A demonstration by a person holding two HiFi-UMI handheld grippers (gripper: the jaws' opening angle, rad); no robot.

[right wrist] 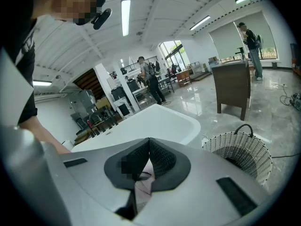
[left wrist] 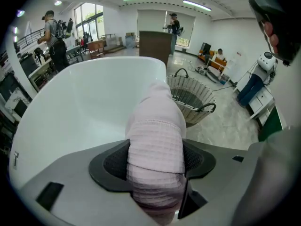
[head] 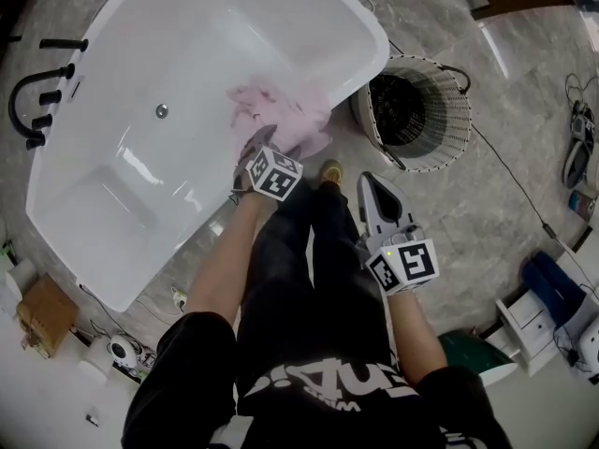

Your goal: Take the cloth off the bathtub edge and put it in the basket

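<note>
Cloth (head: 281,115), pink and bunched, lies over the rim of the white bathtub (head: 187,54) at its right end in the head view, partly draped inside the tub. The left gripper (head: 265,146) points steeply down into the near edge of the cloth, its marker cube just behind. The wicker basket (head: 451,143) stands on the grey stone floor just beside that end of the tub, its dark inside showing. The right gripper (head: 368,183) hangs apart from both, over the floor near the person's black trousers, pointing toward the gap between tub and basket. In the left gripper view the jaws are clamped on the cloth (left wrist: 155,145): a thick ribbed fold fills the space between the two dark pads of the left gripper (left wrist: 155,161) and rises ahead of them, with the bathtub (left wrist: 80,102) to the left and the basket (left wrist: 188,95) beyond on the right. In the right gripper view the right gripper (right wrist: 149,149) has its pads together at the tips with nothing gripped; the bathtub (right wrist: 150,121) lies ahead and the basket (right wrist: 244,154) is low on the right.
</note>
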